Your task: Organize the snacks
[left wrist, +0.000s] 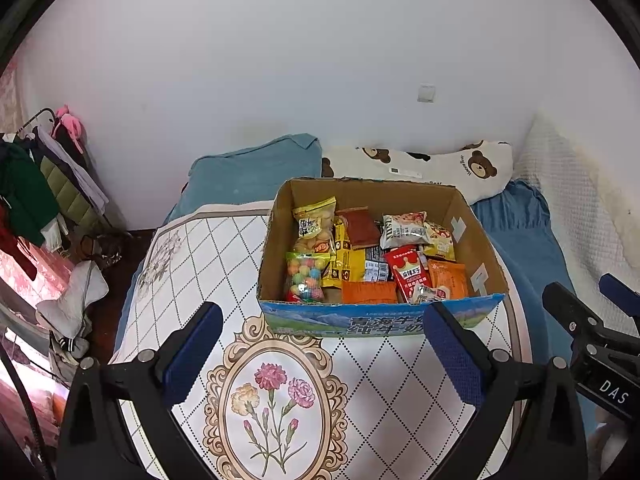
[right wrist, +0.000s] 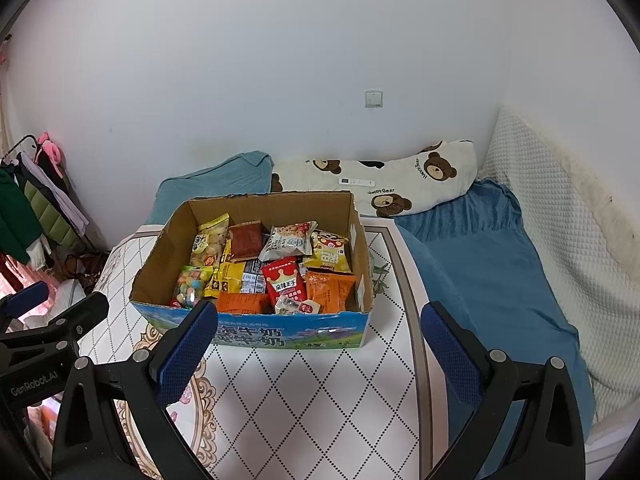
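Observation:
A cardboard box (left wrist: 476,236) (right wrist: 160,268) with a blue printed front stands on a white diamond-patterned table (left wrist: 224,264) (right wrist: 304,384). Inside it lie several snack packets: a yellow biscuit bag (left wrist: 314,224) (right wrist: 208,242), a bag of coloured candy balls (left wrist: 306,276) (right wrist: 191,286), a red packet (left wrist: 410,274) (right wrist: 286,280) and orange packets (left wrist: 368,292) (right wrist: 330,290). My left gripper (left wrist: 322,330) hangs open just before the box's front, holding nothing. My right gripper (right wrist: 318,334) is open too, near the box's front right corner. The right gripper's fingers (left wrist: 576,312) show at the left view's right edge.
The table stands against a bed with a blue sheet (right wrist: 492,264), a blue pillow (left wrist: 256,172) and a bear-print pillow (right wrist: 384,184) carrying a white remote (right wrist: 357,181). A clothes rack (left wrist: 36,184) and piled clothes fill the floor at left. A flower medallion (left wrist: 276,404) marks the tabletop.

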`<action>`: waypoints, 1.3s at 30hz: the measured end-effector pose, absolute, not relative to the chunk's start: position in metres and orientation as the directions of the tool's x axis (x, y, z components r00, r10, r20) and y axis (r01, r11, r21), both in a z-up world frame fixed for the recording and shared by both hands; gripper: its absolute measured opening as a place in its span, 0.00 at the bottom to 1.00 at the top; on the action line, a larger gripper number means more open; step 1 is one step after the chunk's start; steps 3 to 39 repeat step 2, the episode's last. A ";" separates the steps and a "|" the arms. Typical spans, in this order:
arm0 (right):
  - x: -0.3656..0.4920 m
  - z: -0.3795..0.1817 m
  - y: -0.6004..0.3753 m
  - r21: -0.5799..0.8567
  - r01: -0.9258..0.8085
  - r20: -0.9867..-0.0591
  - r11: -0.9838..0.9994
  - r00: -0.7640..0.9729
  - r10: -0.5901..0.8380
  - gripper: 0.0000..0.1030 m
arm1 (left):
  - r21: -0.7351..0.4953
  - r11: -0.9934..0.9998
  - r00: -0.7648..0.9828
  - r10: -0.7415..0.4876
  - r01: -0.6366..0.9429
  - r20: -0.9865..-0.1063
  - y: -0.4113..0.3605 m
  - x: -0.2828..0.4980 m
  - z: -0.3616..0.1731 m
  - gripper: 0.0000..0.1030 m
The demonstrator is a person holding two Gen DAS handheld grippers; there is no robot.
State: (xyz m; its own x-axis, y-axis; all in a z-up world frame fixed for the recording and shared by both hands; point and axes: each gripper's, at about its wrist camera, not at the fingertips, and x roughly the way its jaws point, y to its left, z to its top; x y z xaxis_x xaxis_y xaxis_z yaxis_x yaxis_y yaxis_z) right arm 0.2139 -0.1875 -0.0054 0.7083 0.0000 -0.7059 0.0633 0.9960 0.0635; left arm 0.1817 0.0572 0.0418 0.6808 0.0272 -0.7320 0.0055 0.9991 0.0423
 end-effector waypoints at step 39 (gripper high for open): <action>0.213 -0.004 -0.188 0.065 0.065 -0.704 0.996 0.710 0.000 1.00 | 0.044 0.999 0.685 0.028 0.006 -0.728 0.057 0.181 0.043 1.00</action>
